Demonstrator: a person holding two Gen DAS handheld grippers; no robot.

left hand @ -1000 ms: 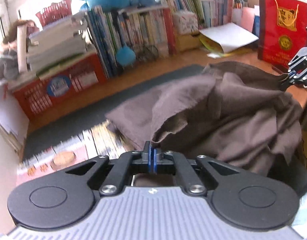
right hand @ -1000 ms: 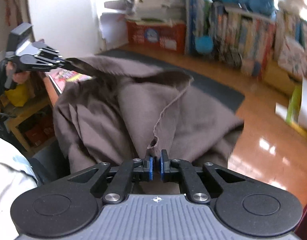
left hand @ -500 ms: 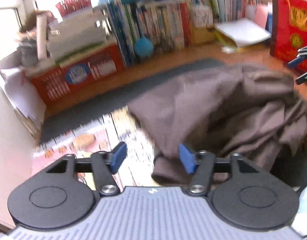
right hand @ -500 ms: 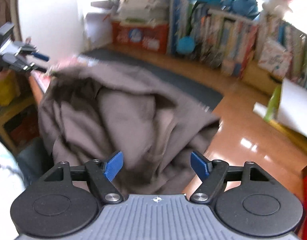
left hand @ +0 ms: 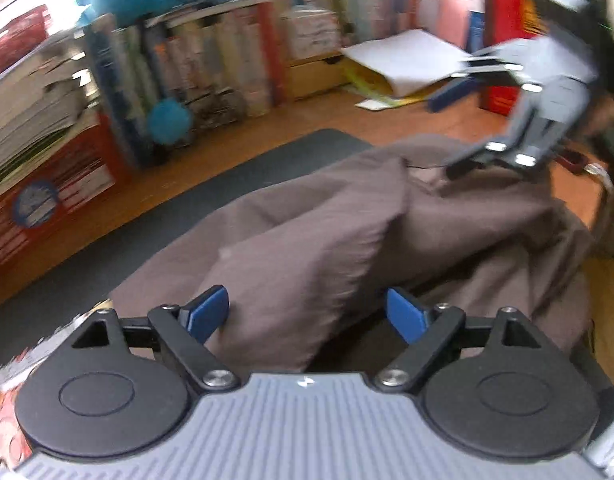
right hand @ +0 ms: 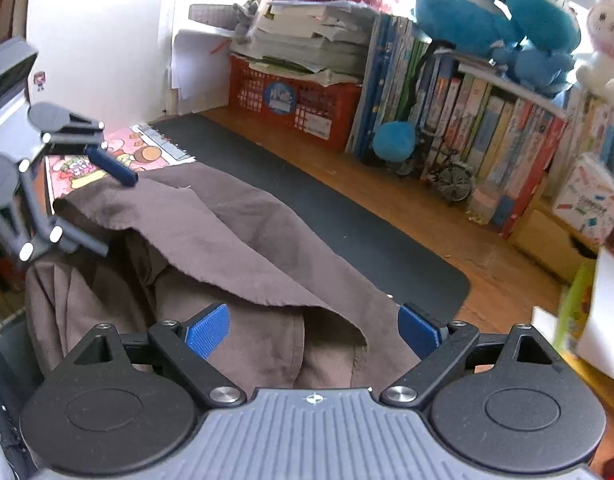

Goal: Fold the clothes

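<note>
The brown garment (right hand: 235,240) is being left bunched and unfolded on the worktop (right hand: 407,216) while the left tongs (left hand: 307,312) and right tongs (right hand: 313,330) are being spread, pinching nothing, so folding is being left outstanding.

My left gripper (left hand: 307,312) and my right gripper (right hand: 313,330) both pointed down, their jaws opening wide, with nothing pinched between them.

Bright backlight, motion blur, fisheye-bent edges
</note>
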